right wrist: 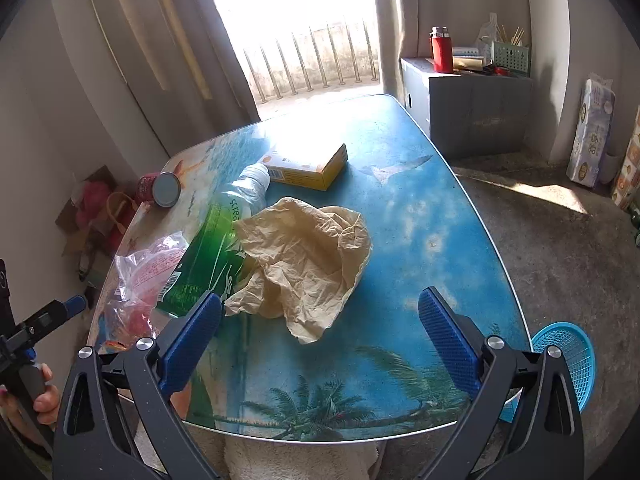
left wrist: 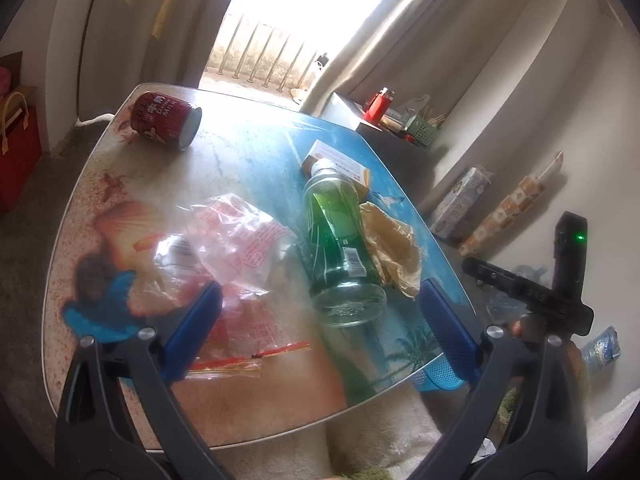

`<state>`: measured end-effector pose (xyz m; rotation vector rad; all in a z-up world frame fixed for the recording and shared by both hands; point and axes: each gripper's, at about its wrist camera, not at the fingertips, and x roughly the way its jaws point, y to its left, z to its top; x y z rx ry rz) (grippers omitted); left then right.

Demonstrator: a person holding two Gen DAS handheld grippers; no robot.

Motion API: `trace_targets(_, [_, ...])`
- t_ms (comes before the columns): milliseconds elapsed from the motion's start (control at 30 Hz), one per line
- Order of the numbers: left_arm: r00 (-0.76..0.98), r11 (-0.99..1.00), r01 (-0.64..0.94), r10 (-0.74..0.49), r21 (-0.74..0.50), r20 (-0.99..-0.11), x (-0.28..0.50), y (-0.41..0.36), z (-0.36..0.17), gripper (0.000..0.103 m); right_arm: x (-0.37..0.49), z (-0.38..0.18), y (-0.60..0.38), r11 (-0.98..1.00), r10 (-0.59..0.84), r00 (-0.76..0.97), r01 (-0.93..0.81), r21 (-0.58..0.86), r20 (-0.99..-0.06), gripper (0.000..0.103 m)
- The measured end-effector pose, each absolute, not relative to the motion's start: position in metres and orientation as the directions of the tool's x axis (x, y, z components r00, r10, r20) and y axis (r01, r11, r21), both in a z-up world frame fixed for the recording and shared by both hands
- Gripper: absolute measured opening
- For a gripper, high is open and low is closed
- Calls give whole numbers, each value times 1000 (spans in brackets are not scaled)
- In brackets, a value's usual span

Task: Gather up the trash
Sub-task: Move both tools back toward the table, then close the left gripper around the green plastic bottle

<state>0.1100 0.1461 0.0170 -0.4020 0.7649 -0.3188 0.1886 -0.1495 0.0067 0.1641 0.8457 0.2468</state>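
Trash lies scattered on a beach-print table (right wrist: 420, 216): a green plastic bottle (left wrist: 340, 240) on its side, crumpled tan paper (right wrist: 304, 264) touching it, a clear plastic bag (left wrist: 232, 248), a yellow box (right wrist: 308, 166) and a tipped red can (left wrist: 166, 120). The left gripper (left wrist: 320, 320) and right gripper (right wrist: 320, 328) hover over the near edge, fingers spread wide, holding nothing. A blue basket (right wrist: 568, 356) sits beside the table.

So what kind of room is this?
Probably a room in someone's home: long curtains hang beside a balcony door, a low table holds rubbish, and packs of tissue rolls stand by the wall.
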Motion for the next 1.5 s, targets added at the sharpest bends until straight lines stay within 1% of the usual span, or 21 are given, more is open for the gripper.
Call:
trace_targets(133, [663,859,174,-463,-481,-588,128,133,18,95,206,2,-153,947,312,619,-138,291,-721,97])
trace_targets(233, [646,860,195,-474,-471,-598,147,119,21,95,215,2,-155,938,332,621,-137,319,-710,97])
trace_targets(400, [607,896,216,-435,-389,-665,176,88,13,95,224,-1,-154,931,350,619,-149,332,-703,97])
trace_targets(533, [587,908,211,-414,-362,-696,195,74,4,94,228,-8,-155,929,358,602,-152,337,-714,97])
trace_targets(567, [586,910,204,-408,-360,-700,199,72,3,92,229,-9,-155,928,361,598,-153,340,-716,97])
trace_targets(600, [581,913,196,-403,-359,-707,204,72,0,85,229,-11,-155,927,363,594,-155,342,-717,97])
trace_targets(700, [550,926,158,-371,-343,-748,218,70,-10,70,228,-14,-154,926,367,590,-163,339,-719,96])
trace_targets(767, [528,927,152,-369,-342,-765,224,67,-16,64,228,-16,-154,925,371,586,-168,340,-720,96])
trace_targets(933, [491,931,138,-360,-337,-793,227,63,-25,59,228,-20,-160,921,381,581,-169,351,-720,96])
trace_targets(1033, [475,943,121,-330,-310,-816,228,60,-31,53,229,-23,-162,918,387,576,-168,359,-720,95])
trace_targets(1167, [475,944,100,-322,-313,-819,225,60,-33,52,227,-24,-165,916,392,577,-170,364,-717,93])
trace_targets(1500, [448,946,82,-316,-314,-836,208,54,-30,52,223,-24,-182,918,383,586,-157,364,-714,92])
